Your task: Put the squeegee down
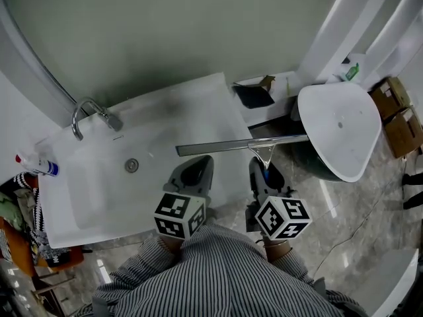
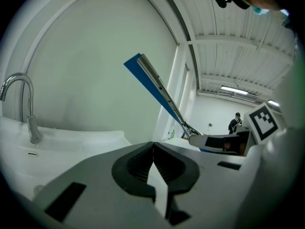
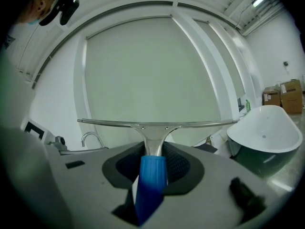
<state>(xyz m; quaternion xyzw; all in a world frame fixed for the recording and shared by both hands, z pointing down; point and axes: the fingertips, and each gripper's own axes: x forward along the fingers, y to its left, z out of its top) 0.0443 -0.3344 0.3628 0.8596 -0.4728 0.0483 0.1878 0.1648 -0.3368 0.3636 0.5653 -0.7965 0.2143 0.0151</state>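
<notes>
The blue handle of the squeegee point(image 3: 153, 175) sits between the ribbed black pads of the right gripper point(image 1: 264, 169), which is clamped on it. From the handle, a bright metal neck flares into a long, straight metal channel. The left gripper view shows a blue strip, probably rubber, along that channel. The handle looks like smooth moulded plastic.

Position: the squeegee is held in the air, blade level and crosswise. In the head view the blade spans from above the right edge of the white worktop point(image 1: 198, 104) towards the white bathtub point(image 1: 340, 127). No part of it touches a surface.

Task status: not yet done. Judged from these views, two steps remain:
1. Lower the squeegee onto a resting place.
2. Open the right gripper.

The left gripper point(image 2: 153, 159) is closed with nothing between its pads and is held beside the right one.

Surroundings: the worktop is glossy and carries a basin with a curved chrome tap point(image 1: 86, 114). A spray bottle point(image 1: 36, 166) lies at its left end. The floor point(image 1: 330, 223) is polished stone
</notes>
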